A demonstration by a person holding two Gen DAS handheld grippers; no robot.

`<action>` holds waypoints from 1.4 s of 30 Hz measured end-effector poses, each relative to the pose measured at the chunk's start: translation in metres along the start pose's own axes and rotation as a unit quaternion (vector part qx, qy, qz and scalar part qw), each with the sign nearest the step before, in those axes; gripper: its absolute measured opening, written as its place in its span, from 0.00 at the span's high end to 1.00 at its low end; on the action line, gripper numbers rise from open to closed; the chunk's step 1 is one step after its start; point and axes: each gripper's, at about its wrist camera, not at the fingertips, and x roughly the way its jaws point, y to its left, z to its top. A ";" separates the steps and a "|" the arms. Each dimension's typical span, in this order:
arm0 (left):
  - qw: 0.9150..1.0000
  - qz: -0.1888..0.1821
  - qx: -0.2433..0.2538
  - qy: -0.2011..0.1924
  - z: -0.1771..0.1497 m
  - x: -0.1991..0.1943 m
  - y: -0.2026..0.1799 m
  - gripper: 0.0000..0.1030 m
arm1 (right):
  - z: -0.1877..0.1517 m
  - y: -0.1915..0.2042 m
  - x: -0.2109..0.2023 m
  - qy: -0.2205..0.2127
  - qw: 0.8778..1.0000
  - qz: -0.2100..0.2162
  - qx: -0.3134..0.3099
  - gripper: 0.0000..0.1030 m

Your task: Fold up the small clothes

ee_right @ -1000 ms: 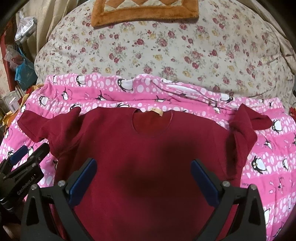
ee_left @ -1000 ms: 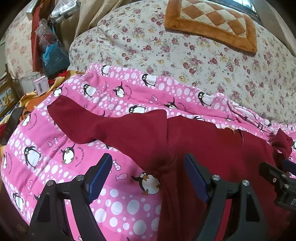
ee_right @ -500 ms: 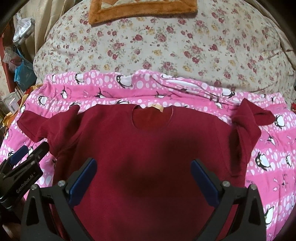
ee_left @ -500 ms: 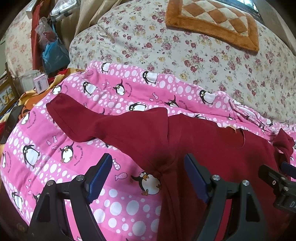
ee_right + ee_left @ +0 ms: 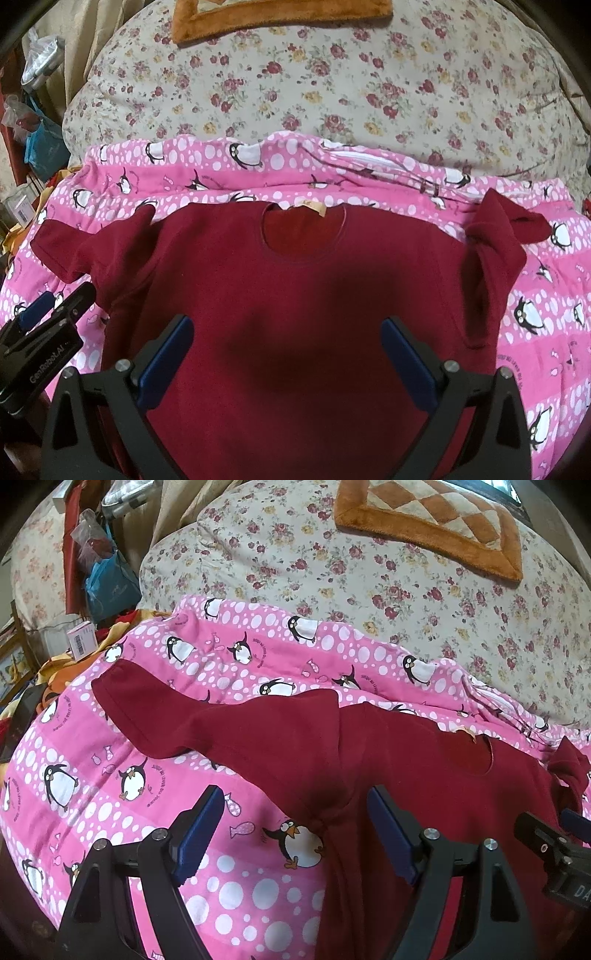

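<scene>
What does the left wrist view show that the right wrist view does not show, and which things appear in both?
Only the left wrist view shows the pink boxed package beside the bed and the left hand-held gripper open over the shirt's side seam. Only the right wrist view shows the whole round neckline with its tan label, and the right hand-held gripper open over the chest. Both show the dark red shirt lying flat on the pink penguin blanket, and the orange cushion.

A pink penguin blanket point(image 5: 110, 775) fills the lower left, a floral quilt point(image 5: 369, 583) above it. An orange checked mat point(image 5: 436, 520) lies upper right; a blue bag point(image 5: 110, 587) sits upper left.
</scene>
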 end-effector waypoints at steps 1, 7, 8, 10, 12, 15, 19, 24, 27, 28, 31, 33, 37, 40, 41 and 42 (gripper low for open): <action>1.000 0.000 0.000 0.000 0.000 0.000 0.000 0.40 | 0.000 0.000 0.001 0.001 1.000 0.000 0.000 0.01; 1.000 0.002 0.002 0.000 0.000 0.001 0.001 0.40 | -0.001 0.001 0.002 0.002 1.000 0.002 0.004 0.01; 1.000 0.003 0.002 0.000 0.000 0.001 0.002 0.40 | -0.001 0.000 0.002 0.002 1.000 0.003 0.006 0.01; 1.000 0.003 -0.001 0.001 0.000 0.002 0.006 0.40 | -0.001 0.001 0.003 0.005 1.000 0.005 0.008 0.01; 1.000 0.003 -0.003 0.002 0.000 0.002 0.009 0.40 | -0.002 0.003 0.003 0.007 1.000 0.009 0.007 0.01; 1.000 0.006 -0.003 0.003 0.000 0.002 0.010 0.40 | -0.002 0.008 0.003 0.006 1.000 0.009 -0.001 0.01; 1.000 0.012 0.005 -0.001 0.000 0.002 0.012 0.40 | 0.000 0.014 0.001 0.001 1.000 0.010 -0.010 0.01; 1.000 -0.009 0.011 0.012 0.004 0.003 0.011 0.40 | 0.002 0.015 0.000 0.001 1.000 0.014 -0.011 0.01; 1.000 -0.014 0.017 0.010 0.010 -0.006 0.008 0.40 | 0.004 0.014 -0.002 0.000 1.000 0.014 -0.013 0.01; 1.000 -0.015 0.017 0.010 0.013 -0.009 0.007 0.40 | 0.005 0.013 -0.004 -0.002 1.000 0.014 -0.013 0.01; 0.999 -0.032 0.023 0.007 0.025 -0.017 0.001 0.40 | 0.008 0.011 -0.008 -0.007 1.000 0.016 -0.009 0.01; 0.999 -0.030 0.035 0.000 0.032 -0.019 -0.003 0.40 | 0.010 0.010 -0.009 -0.008 1.000 0.018 -0.010 0.01; 0.999 -0.012 0.036 -0.001 0.042 -0.011 0.006 0.40 | 0.011 0.011 -0.012 -0.013 1.000 0.017 -0.016 0.01; 1.000 0.004 0.007 0.021 0.042 0.009 0.027 0.40 | 0.010 0.012 -0.009 -0.010 1.000 0.022 -0.015 0.01; 1.000 0.010 0.000 0.024 0.041 0.012 0.033 0.40 | 0.010 0.013 -0.008 -0.008 1.000 0.024 -0.016 0.01; 0.999 0.018 -0.007 0.025 0.041 0.017 0.039 0.40 | 0.010 0.014 -0.006 -0.006 1.000 0.025 -0.017 0.01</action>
